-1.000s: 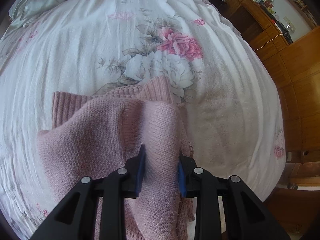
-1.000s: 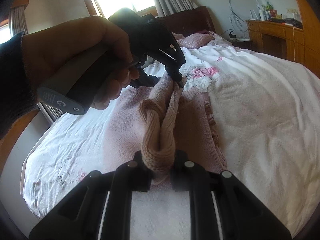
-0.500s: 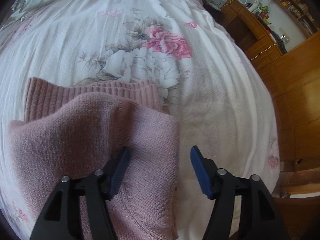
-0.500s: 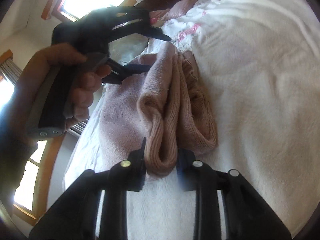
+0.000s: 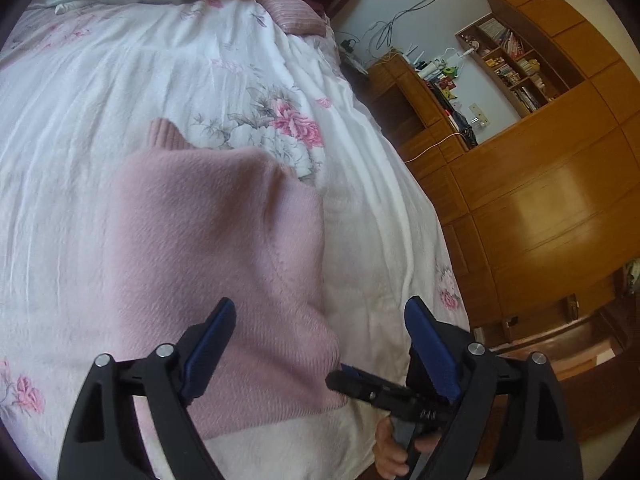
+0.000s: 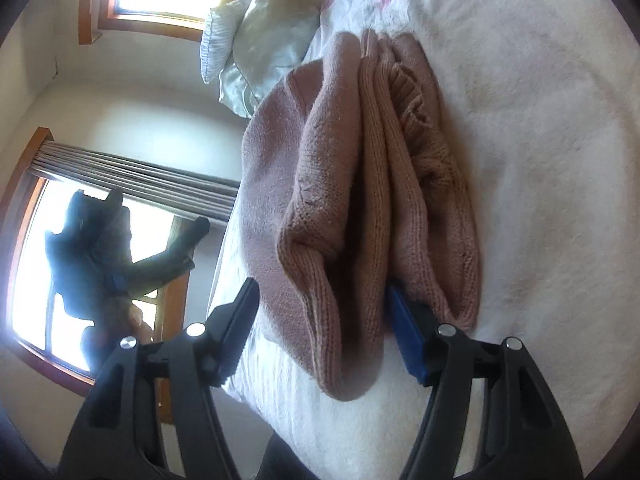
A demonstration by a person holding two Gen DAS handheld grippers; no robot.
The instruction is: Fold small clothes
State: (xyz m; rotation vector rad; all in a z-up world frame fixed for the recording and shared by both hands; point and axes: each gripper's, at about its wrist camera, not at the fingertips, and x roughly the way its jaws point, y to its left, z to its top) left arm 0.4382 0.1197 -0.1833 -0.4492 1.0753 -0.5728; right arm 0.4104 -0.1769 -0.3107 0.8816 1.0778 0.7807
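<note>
A pink knitted sweater (image 5: 224, 248) lies folded on a bed covered by a white quilt (image 5: 100, 92) printed with pink and grey flowers. In the left wrist view the sweater is a broad, soft rectangle in the middle of the bed, with a ribbed edge (image 5: 164, 134) poking out at its far side. The left tool (image 5: 320, 344) hangs above the near end of the sweater with its two blue-padded fingers (image 5: 210, 344) spread wide apart and nothing between them. Just below it, at the near right corner of the sweater, the black tip of the right tool (image 5: 348, 380) shows, with part of a hand (image 5: 394, 454) around its handle. To the right of the bed stands a wall of wooden cabinets (image 5: 540, 208) with an open bookshelf (image 5: 508, 60) and cables on the wall. In the right wrist view the camera sits low at the sweater's edge (image 6: 352, 264), where the folded layers stack in thick rolls. The right tool (image 6: 324, 328) has its fingers apart, straddling the thick upper layers; the blue pad (image 6: 404, 336) of one finger presses against the knit, while the other finger stands just clear of the fabric, so it is not clamped. Pale pillows (image 6: 256, 36) lie at the head of the bed, and the left tool (image 6: 116, 256) appears as a dark shape against a bright window (image 6: 60, 280) with a curtain (image 6: 140, 184) beside it.
</note>
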